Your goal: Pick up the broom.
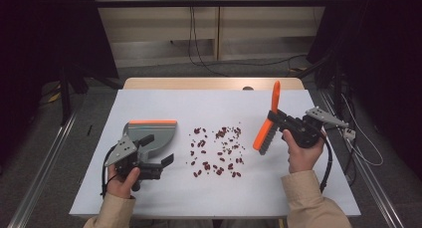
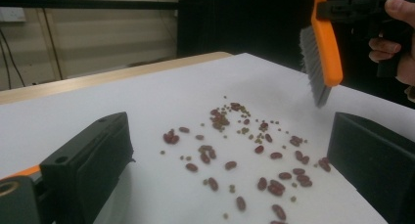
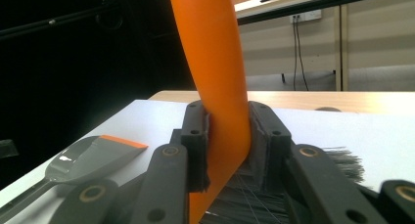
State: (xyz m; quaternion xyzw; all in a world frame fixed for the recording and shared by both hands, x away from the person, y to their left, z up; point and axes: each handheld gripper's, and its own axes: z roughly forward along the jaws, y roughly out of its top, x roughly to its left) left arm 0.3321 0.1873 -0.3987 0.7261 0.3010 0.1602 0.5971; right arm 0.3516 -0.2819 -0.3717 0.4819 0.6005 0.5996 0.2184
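Right claw (image 1: 276,119) clamps the orange-handled grey-bristled plastic brush (image 1: 266,124), held above the bench (image 1: 278,198) with its long axis running up and away, bristles facing the scattered dark red beans (image 1: 216,151) to its left. Left claw (image 1: 158,156) grips the grey plastic dustpan (image 1: 154,133), which holds nothing, its orange lip on the far side.

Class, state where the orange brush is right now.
In the high view the orange brush is at the right, clamped in the right gripper, bristles just right of the scattered beans.
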